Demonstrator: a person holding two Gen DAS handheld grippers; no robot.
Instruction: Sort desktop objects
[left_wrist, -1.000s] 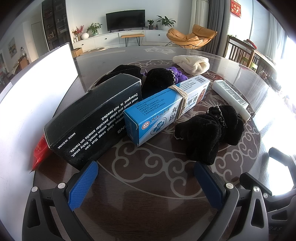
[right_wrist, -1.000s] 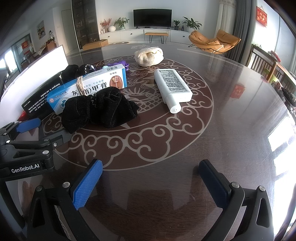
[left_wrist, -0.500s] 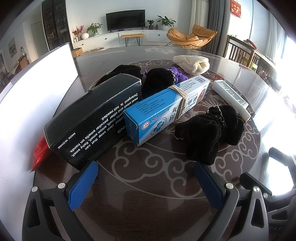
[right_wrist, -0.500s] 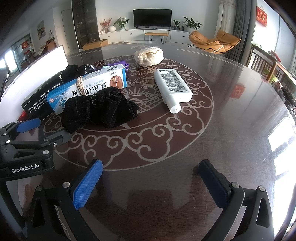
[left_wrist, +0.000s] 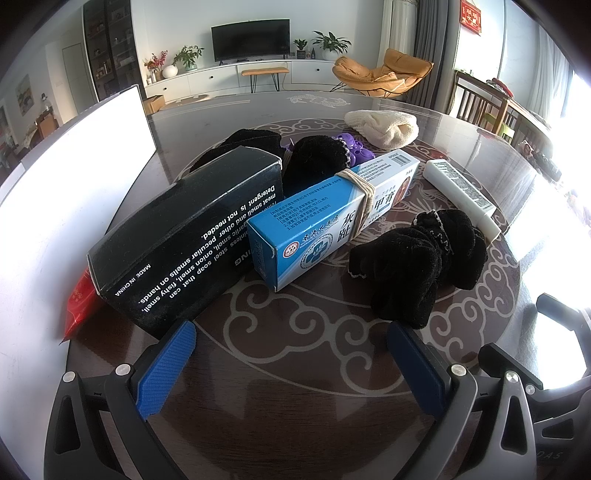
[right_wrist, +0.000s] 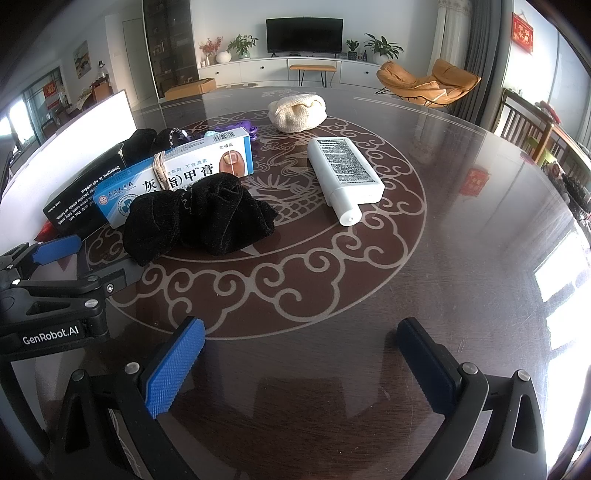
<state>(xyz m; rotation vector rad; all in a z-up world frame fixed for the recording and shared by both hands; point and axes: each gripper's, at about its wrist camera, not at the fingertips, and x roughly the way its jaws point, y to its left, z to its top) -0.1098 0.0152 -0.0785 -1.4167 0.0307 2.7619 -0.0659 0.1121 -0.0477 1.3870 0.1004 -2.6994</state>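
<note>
Two grippers low over the dark brown bench with pale scroll inlay (right_wrist: 461, 229), both with blue-padded fingers spread wide, nothing between them. Left gripper (left_wrist: 291, 354) faces the pile: glossy black cardboard box with white print (left_wrist: 184, 240) just ahead of its left finger (left_wrist: 166, 369), touching the long blue-and-white carton wrapped with a rubber band (left_wrist: 332, 214) beside it. Crumpled black fabric bundle (left_wrist: 413, 262) lies just beyond its right finger, apart from it. Red packet (left_wrist: 79, 302) pokes out left of the black box. Right gripper (right_wrist: 299, 354) sits over bare bench, well apart from the white flat plastic bottle (right_wrist: 343, 170) and the cream knitted cloth (right_wrist: 297, 110) further back.
</note>
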